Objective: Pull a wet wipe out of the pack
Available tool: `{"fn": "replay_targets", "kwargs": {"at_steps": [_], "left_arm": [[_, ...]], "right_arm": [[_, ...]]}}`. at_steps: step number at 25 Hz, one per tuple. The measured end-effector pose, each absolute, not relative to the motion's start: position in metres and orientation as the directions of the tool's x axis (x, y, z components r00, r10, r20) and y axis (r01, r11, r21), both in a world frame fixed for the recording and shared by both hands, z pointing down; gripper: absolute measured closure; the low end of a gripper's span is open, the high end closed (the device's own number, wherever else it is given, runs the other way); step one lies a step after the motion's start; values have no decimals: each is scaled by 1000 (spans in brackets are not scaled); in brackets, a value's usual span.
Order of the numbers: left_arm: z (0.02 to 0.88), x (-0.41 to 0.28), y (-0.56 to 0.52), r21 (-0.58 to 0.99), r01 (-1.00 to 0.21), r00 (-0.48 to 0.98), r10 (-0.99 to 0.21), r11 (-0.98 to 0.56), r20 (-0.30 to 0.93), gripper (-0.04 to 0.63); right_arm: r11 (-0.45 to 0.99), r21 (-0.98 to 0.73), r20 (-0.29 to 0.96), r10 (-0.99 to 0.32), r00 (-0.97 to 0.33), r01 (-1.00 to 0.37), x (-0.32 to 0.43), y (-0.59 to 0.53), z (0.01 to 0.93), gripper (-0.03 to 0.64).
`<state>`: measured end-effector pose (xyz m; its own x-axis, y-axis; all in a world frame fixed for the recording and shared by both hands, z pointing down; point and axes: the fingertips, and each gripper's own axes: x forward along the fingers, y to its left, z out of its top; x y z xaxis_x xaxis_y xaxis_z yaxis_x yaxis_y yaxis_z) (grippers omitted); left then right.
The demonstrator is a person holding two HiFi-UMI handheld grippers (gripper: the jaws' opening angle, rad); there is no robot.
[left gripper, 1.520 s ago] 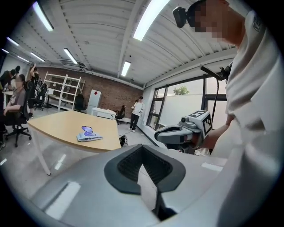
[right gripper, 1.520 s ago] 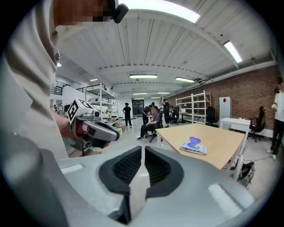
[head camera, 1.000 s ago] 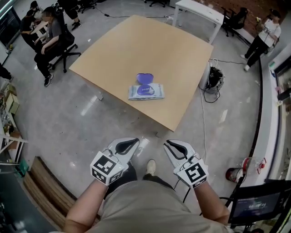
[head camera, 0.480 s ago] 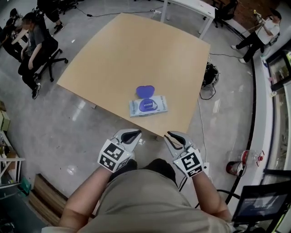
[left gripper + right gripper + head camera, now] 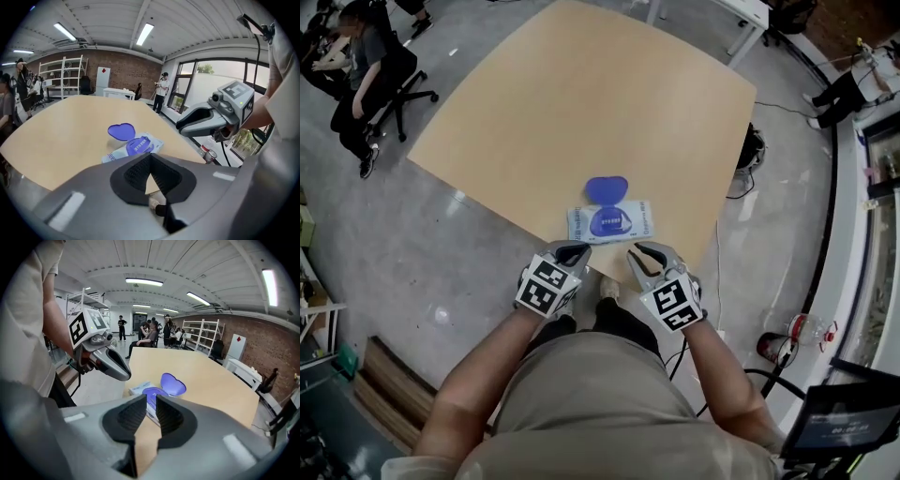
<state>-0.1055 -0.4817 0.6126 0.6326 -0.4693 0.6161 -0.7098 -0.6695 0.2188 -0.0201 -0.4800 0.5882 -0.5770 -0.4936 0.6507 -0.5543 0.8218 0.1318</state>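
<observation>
The wet wipe pack (image 5: 614,223) lies flat near the front edge of the tan table (image 5: 581,103). Its purple heart-shaped lid (image 5: 607,189) is flipped open toward the far side. Both grippers hang side by side just short of the pack, touching nothing. My left gripper (image 5: 572,249) has its jaws shut and empty, with the pack (image 5: 136,146) ahead of its tips (image 5: 150,155). My right gripper (image 5: 639,251) shows a narrow gap between its tips (image 5: 151,398). The pack (image 5: 140,389) and lid (image 5: 173,383) show just beyond that gap.
People sit on office chairs (image 5: 366,56) on the floor at the far left. A white table (image 5: 741,9) stands beyond the tan one. Cables and a dark bag (image 5: 750,150) lie by the table's right side. A monitor (image 5: 839,417) stands at lower right.
Both grippers have come forward and down from over the floor to the table's front edge, close to the pack. The pack has not moved on the table.
</observation>
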Motion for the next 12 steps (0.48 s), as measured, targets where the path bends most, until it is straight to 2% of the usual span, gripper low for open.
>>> {"fn": "replay_targets", "kwargs": {"at_steps": [12], "left_arm": [[682,-106,-527,237,-797,524,-438,-556,731,591]], "right_arm": [[909,75,744,-325,-583,-410,-11,-542,655,557]]}}
